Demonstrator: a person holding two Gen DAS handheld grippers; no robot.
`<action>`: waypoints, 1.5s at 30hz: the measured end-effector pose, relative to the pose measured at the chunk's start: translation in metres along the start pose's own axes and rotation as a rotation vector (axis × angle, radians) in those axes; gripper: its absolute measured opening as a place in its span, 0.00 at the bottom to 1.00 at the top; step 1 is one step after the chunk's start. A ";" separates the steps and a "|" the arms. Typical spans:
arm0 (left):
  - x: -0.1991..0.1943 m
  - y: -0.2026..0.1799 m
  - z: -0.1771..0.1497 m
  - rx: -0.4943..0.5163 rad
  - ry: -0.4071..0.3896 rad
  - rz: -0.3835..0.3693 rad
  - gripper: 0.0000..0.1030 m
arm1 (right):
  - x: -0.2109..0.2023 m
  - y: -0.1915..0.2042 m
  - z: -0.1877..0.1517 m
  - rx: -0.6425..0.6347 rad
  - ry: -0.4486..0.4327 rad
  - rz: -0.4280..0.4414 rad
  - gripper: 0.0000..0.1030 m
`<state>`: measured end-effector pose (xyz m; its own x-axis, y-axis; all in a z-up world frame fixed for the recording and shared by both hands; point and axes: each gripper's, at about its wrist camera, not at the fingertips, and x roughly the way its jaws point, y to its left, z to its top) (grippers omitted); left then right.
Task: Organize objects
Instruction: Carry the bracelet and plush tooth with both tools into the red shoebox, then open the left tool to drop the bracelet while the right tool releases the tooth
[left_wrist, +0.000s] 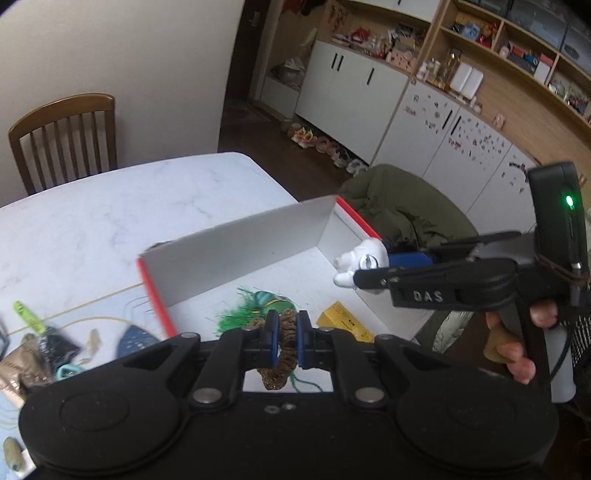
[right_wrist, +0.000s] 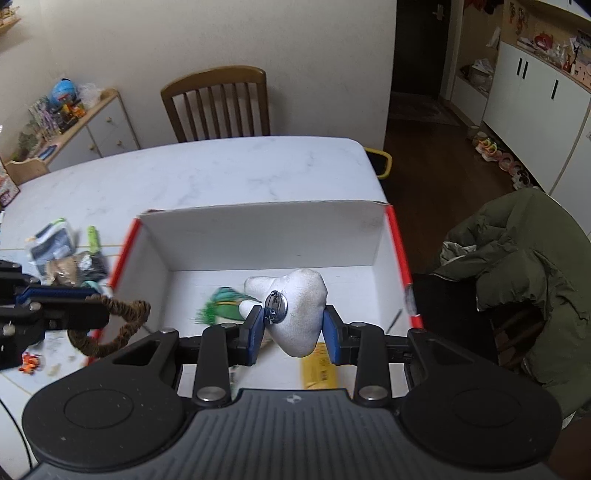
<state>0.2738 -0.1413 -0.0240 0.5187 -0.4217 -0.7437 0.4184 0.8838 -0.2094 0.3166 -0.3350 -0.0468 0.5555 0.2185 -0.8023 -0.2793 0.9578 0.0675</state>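
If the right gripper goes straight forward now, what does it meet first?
Probably the far wall of the white box. The right gripper, shut on the white plush toy, points over the box floor toward it; depth is unclear.

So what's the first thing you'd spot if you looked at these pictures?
Probably the white tooth-shaped plush with a metal pin, squeezed in the right gripper above the open white cardboard box with red edges. Next, the brown fuzzy scrunchie loop pinched in the left gripper at the box's left side. Inside the box lie a green tasselled ornament and a flat yellow packet.
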 end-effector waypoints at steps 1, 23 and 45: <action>0.007 -0.003 0.000 0.003 0.010 0.005 0.07 | 0.006 -0.004 0.001 -0.002 0.003 -0.001 0.32; 0.123 -0.004 -0.018 -0.045 0.280 0.105 0.07 | 0.107 -0.010 0.006 -0.110 0.223 0.009 0.32; 0.139 -0.003 -0.023 -0.052 0.345 0.125 0.46 | 0.092 -0.013 0.002 -0.120 0.216 0.053 0.45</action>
<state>0.3274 -0.1975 -0.1410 0.2775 -0.2246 -0.9341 0.3244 0.9371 -0.1289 0.3726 -0.3269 -0.1202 0.3609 0.2103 -0.9086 -0.4017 0.9143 0.0521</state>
